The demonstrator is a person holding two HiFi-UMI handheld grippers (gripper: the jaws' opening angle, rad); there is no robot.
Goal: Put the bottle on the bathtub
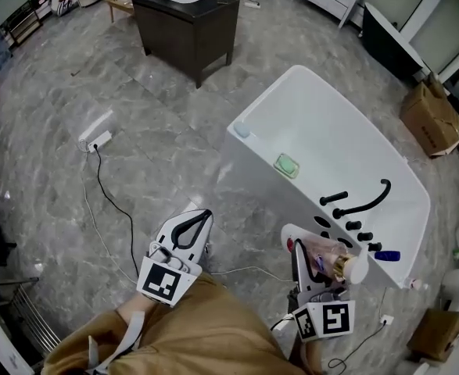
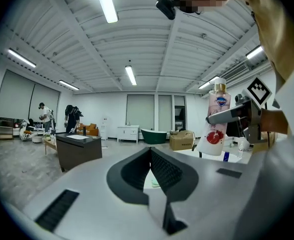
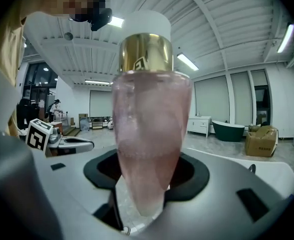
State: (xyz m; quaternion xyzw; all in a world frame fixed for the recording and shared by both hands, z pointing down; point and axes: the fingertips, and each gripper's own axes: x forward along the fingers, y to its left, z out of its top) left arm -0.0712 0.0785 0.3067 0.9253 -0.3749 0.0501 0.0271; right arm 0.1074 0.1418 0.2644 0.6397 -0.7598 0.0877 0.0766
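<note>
A pink translucent bottle (image 3: 149, 134) with a gold collar and a white cap fills the right gripper view, and my right gripper (image 3: 144, 186) is shut on its lower part. In the head view the bottle (image 1: 332, 261) sits in my right gripper (image 1: 317, 258) by the near end of the white bathtub (image 1: 249, 143), close to the black tap knobs (image 1: 353, 225). My left gripper (image 1: 198, 222) hangs over the floor left of the tub, jaws together and holding nothing. From the left gripper view (image 2: 151, 156) the bottle (image 2: 216, 119) stands upright at right.
A green soap (image 1: 287, 165) and a blue object (image 1: 242, 130) lie on the tub rim, and a black faucet (image 1: 363, 203) stands at its near end. A dark cabinet (image 1: 186, 18) is at the back. A power strip (image 1: 95, 137) with cable lies on the floor. A cardboard box (image 1: 431, 117) is at right.
</note>
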